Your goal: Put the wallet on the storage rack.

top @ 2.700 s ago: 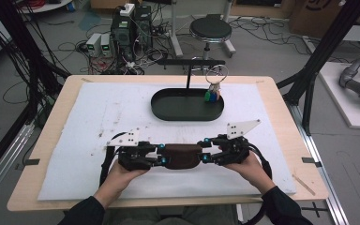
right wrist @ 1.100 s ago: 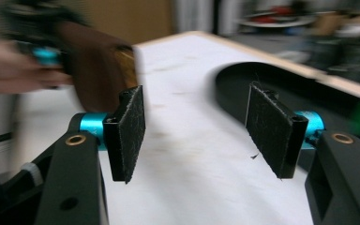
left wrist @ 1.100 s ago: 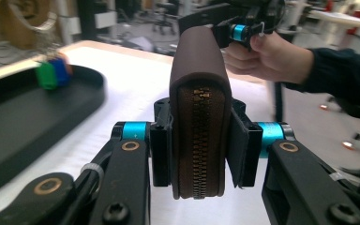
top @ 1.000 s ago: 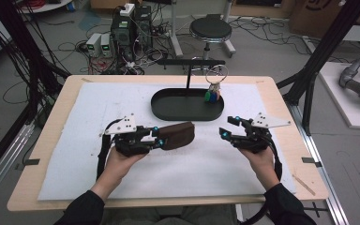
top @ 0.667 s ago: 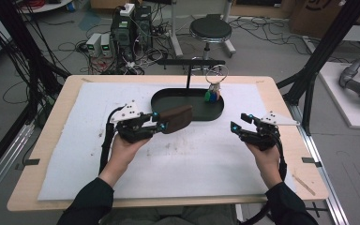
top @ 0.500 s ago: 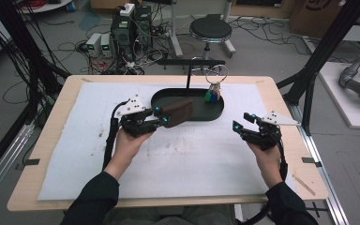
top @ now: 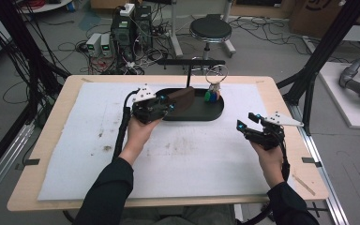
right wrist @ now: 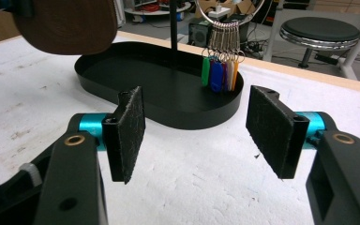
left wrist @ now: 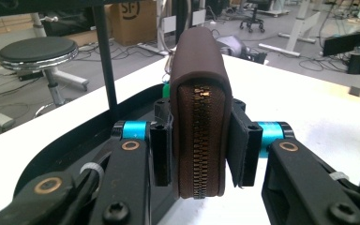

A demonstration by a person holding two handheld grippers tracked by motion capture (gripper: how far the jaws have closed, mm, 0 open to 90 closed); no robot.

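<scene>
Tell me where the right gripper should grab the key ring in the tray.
Grip the key ring at the bunched coloured tags, coming from the open near side. They hang upright in a narrow stack that should fit between the open jaws of the right gripper, clear of the tray wall.

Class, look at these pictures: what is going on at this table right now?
A person works with tongs in each hand. The left tongs are shut on a brown zipped wallet, holding it over the left end of the black oval tray. A ring of coloured key tags hangs at the tray's other end. The right tongs are open and hold nothing, above the white mat to the tray's right.
</scene>
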